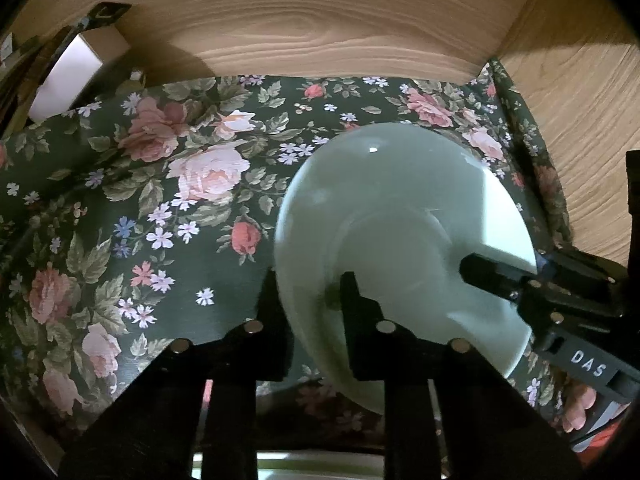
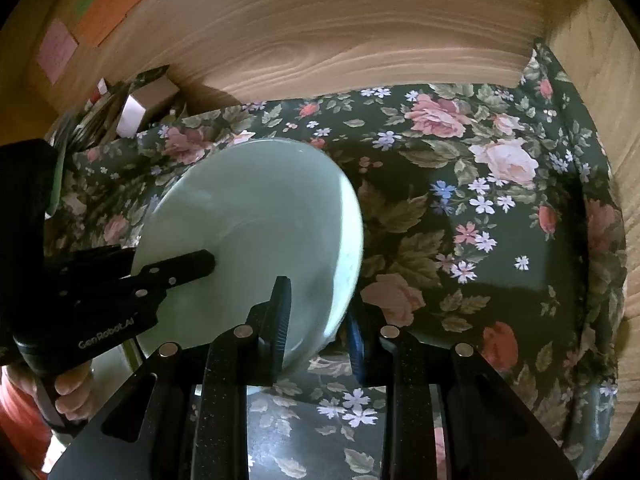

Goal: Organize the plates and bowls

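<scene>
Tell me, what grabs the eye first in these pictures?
A glossy pale green ceramic bowl sits mid-scene, tilted, pinched at its rim from opposite sides by the black left tongs and right tongs. Beneath it spreads a dark green cloth with pink roses, and a light wooden wall stands behind.

Both tools are matt black plastic. The left hand-held gripper (image 1: 308, 292) shows two flat forked arms running forward from the camera, each carrying round silver discs near its tip, and two blunt black fingers. Seen from the right wrist, its body bears white lettering "GenRobot.AI" and small silver screws along one finger (image 2: 188, 266). The right hand-held gripper (image 2: 320, 316) has the same forked arms and silver discs; one finger pad is ribbed, the other shows blue. From the left wrist, its side carries white letters "DAS". A red-orange sleeve (image 2: 16, 396) shows at the left hand (image 2: 72, 392).
</scene>
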Demonstrator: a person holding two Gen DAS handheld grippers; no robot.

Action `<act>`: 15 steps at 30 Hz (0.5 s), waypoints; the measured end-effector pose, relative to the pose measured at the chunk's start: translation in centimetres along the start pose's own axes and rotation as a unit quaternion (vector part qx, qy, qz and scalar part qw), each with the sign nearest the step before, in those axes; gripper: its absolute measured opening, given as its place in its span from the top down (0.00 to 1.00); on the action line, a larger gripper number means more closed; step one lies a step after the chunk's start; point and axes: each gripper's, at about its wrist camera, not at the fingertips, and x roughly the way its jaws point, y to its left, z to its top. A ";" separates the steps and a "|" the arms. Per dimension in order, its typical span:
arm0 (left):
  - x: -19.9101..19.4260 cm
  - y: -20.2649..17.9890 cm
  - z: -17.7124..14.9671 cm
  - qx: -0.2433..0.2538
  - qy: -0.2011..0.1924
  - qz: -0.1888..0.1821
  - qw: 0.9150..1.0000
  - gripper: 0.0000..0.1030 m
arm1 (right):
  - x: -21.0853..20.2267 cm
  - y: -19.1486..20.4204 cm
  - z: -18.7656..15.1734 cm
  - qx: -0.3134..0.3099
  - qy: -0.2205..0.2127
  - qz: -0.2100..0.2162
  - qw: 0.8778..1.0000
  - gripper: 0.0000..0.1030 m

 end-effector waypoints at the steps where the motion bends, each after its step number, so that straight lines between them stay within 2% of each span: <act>1: 0.0 -0.1 0.0 0.001 -0.001 0.004 1.000 0.82 | 0.0 0.1 0.0 -0.002 0.000 -0.003 1.000 0.78; 6: -0.4 -0.2 -0.2 -0.001 -0.002 0.004 1.000 0.83 | -0.5 0.3 0.0 -0.004 -0.002 -0.004 1.000 0.78; 15: -4.2 -0.7 -0.9 0.005 -0.052 0.008 0.999 0.83 | -3.5 1.7 0.2 -0.009 -0.040 -0.002 0.999 0.78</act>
